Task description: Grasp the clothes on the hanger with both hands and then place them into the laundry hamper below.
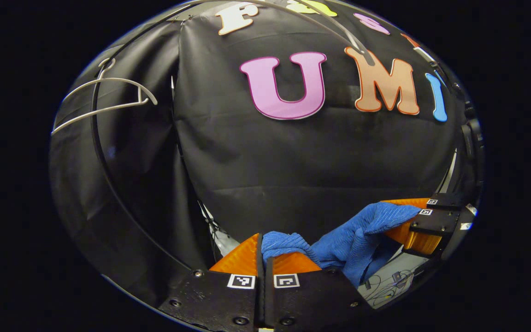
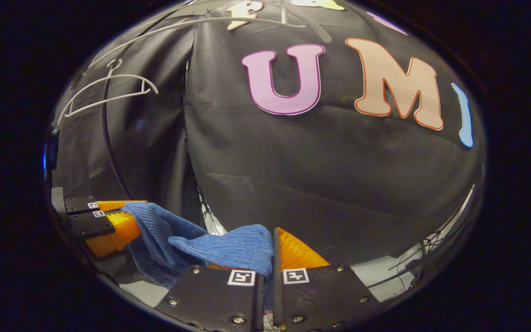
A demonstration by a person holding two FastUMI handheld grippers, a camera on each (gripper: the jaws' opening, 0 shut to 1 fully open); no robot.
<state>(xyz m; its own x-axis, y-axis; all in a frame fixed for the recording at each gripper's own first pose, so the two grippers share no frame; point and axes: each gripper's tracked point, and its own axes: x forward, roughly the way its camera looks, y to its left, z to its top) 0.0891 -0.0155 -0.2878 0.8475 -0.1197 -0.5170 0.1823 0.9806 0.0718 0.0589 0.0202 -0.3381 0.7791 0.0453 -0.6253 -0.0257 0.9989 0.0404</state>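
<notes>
While the white hanger (image 1: 104, 94) hangs bare up and to the left of both grippers, I judge the removal step complete and the transfer to the hamper in hand. The left gripper (image 1: 264, 251) is clamped on one end of the blue garment (image 1: 353, 240), which bunches over its fingertips and stretches rightward to the right gripper (image 1: 420, 221), likewise closed on the cloth. In the right gripper view, the right gripper (image 2: 272, 251) pinches the fabric between both fingers, and the cloth sags leftward toward the other gripper. The garment is a soft ribbed knit, limp and folding under its own weight; the hanger is thin, rigid and curved. I expect the next move to require lowering both grippers together, then releasing over the hamper.
</notes>
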